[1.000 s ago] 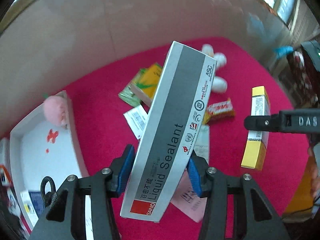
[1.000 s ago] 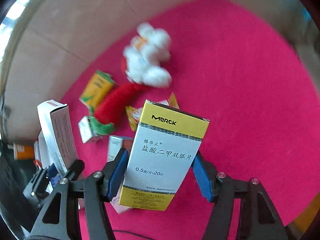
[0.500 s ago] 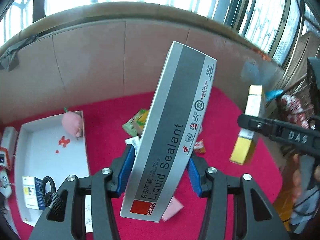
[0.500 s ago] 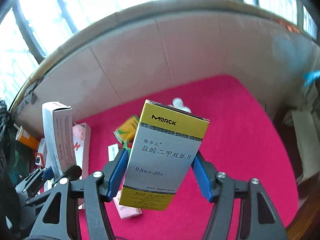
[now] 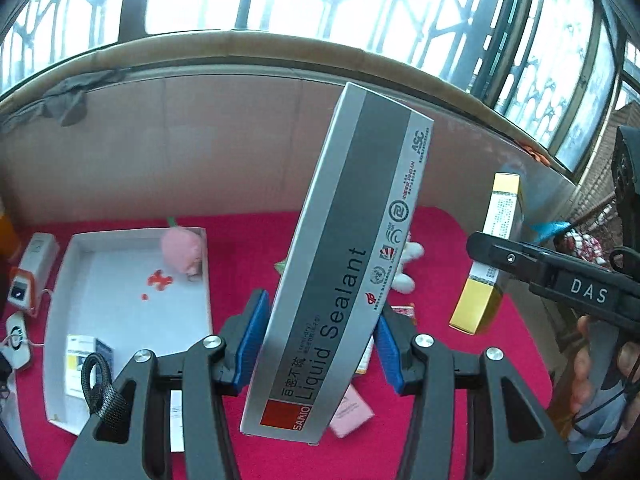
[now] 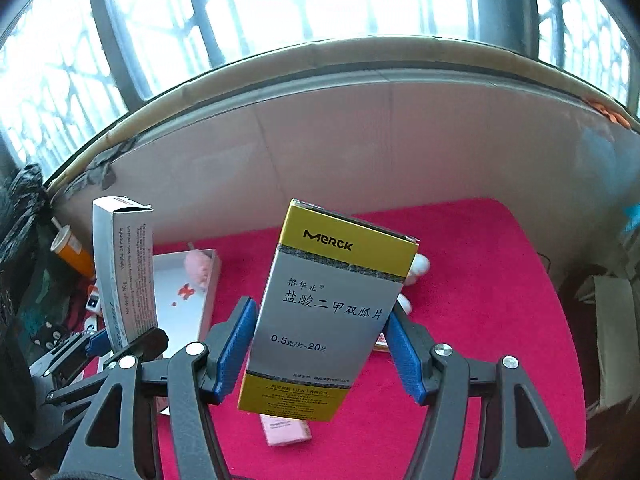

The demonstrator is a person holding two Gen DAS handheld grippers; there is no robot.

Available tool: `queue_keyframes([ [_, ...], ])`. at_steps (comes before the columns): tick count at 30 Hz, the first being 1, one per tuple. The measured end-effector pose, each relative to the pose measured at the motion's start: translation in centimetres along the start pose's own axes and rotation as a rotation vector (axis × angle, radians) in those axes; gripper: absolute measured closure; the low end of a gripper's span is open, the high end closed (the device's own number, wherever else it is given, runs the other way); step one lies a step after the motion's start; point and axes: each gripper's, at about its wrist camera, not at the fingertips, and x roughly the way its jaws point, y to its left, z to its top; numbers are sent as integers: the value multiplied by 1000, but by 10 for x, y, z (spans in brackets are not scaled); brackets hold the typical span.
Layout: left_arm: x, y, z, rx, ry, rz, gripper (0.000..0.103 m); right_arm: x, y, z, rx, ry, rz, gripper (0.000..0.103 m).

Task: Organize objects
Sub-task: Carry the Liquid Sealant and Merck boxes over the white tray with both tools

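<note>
From the left wrist, our left gripper clamped the sealant box above the red cloth; the white tray held little.

From the right wrist, our right gripper clamped the yellow medicine box; most sorting seemingly remained.

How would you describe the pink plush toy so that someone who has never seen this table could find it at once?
Start at the red cloth covering the table, then find the shallow white tray on its left side. The pink plush toy sits in the tray's far corner nearest the table's middle. It is the only soft pink thing there; the tray's other contents are flat cards and red specks.
</note>
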Motion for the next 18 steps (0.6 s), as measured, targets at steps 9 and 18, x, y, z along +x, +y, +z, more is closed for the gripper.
queue_keyframes([
  [9,-22,40,-2,-69,-39,67,53,14,42,14,-96,3,57,35],
  [18,-35,78,-8,-136,-56,116,53,21,78,10,-176,23,95,35],
])
